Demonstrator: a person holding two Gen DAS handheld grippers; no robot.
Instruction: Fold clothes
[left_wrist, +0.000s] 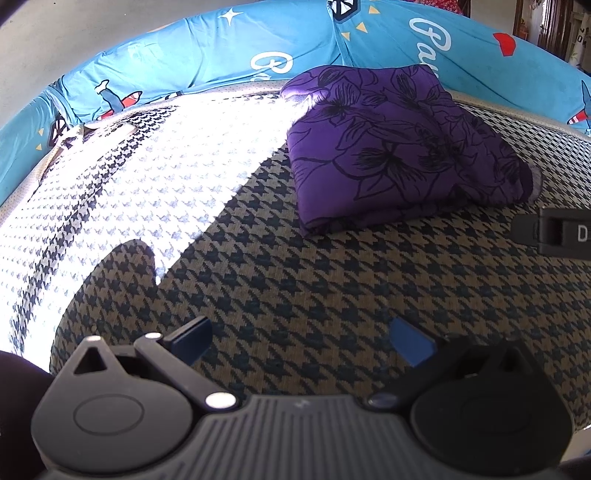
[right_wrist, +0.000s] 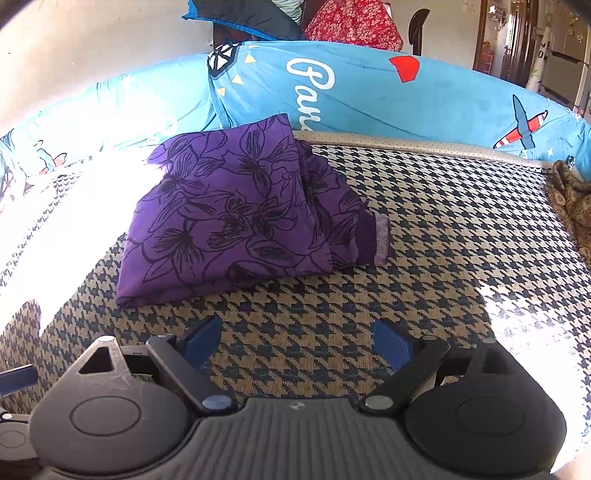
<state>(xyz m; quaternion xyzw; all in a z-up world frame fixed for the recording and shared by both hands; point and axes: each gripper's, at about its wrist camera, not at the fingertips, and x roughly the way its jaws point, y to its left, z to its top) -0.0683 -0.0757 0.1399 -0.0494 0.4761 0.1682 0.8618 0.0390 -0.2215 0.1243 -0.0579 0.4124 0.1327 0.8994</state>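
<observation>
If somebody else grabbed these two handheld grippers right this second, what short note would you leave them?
Left gripper: open, holding nothing, above the houndstooth cover.
Right gripper: open, holding nothing, also above the cover.
Purple floral garment: lies ahead of both grippers, apart from them, folded into a compact bundle near the blue printed bolster. A cuff sticks out at its right side.
Done: the garment looks folded.
Left: perhaps tuck the cuff in. A brownish patterned cloth lies at the far right edge; I cannot tell whether it needs folding.
</observation>
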